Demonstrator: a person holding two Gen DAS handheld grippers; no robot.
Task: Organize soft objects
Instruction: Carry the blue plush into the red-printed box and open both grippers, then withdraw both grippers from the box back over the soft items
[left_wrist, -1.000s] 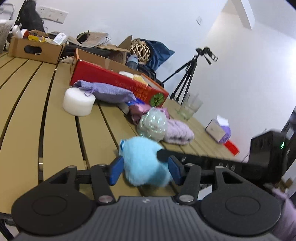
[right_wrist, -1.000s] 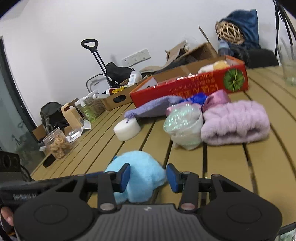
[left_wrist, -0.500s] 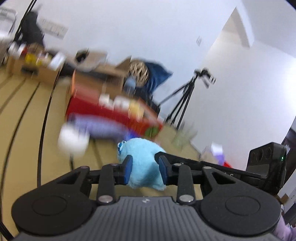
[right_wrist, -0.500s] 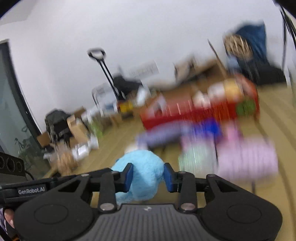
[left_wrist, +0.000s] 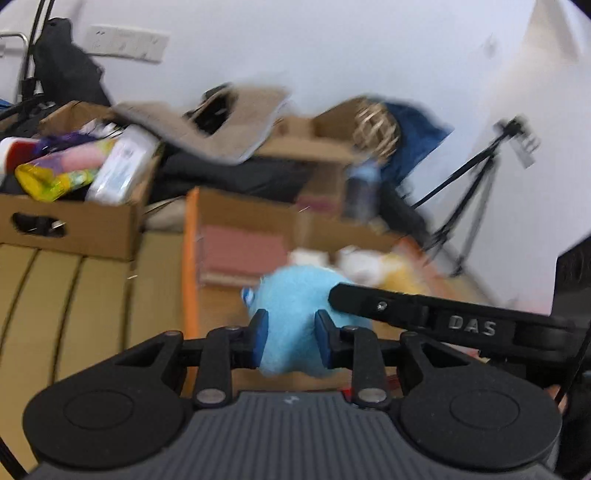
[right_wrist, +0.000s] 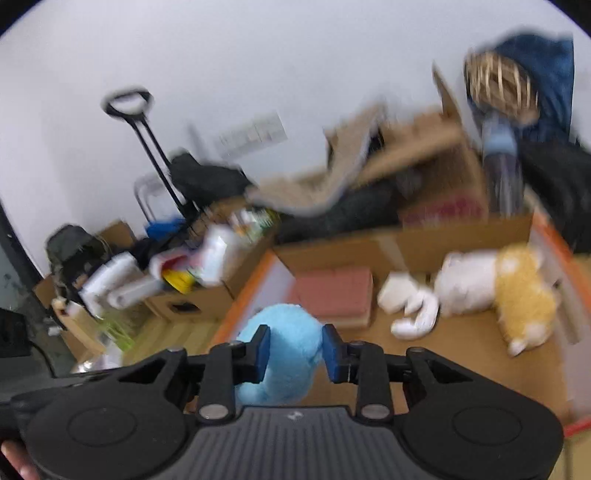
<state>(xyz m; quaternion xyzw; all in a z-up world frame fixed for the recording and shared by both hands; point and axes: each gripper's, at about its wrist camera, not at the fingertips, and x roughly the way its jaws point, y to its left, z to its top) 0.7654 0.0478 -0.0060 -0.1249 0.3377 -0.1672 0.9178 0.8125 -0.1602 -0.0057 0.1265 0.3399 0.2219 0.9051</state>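
Note:
Both grippers squeeze one fluffy light-blue plush toy, which shows in the left wrist view (left_wrist: 291, 295) and the right wrist view (right_wrist: 284, 328). My left gripper (left_wrist: 290, 341) is shut on it, and so is my right gripper (right_wrist: 295, 350). The toy hangs in the air over the open red cardboard box (right_wrist: 243, 295), near its left end. Inside the box lie a pink folded cloth (right_wrist: 334, 295), a white plush (right_wrist: 436, 295) and a yellow plush (right_wrist: 524, 295). The right gripper's arm (left_wrist: 443, 321) crosses the left wrist view. Both views are blurred by motion.
A brown cardboard box of packets (left_wrist: 70, 218) stands left of the red box on the slatted wooden table (left_wrist: 74, 295). Behind are more cardboard boxes (right_wrist: 406, 147), a wicker ball (right_wrist: 498, 85), a blue bag and a tripod (left_wrist: 476, 192).
Both grippers closed on the blue plush toy on the table, lifted it, and carried it forward over the open red box.

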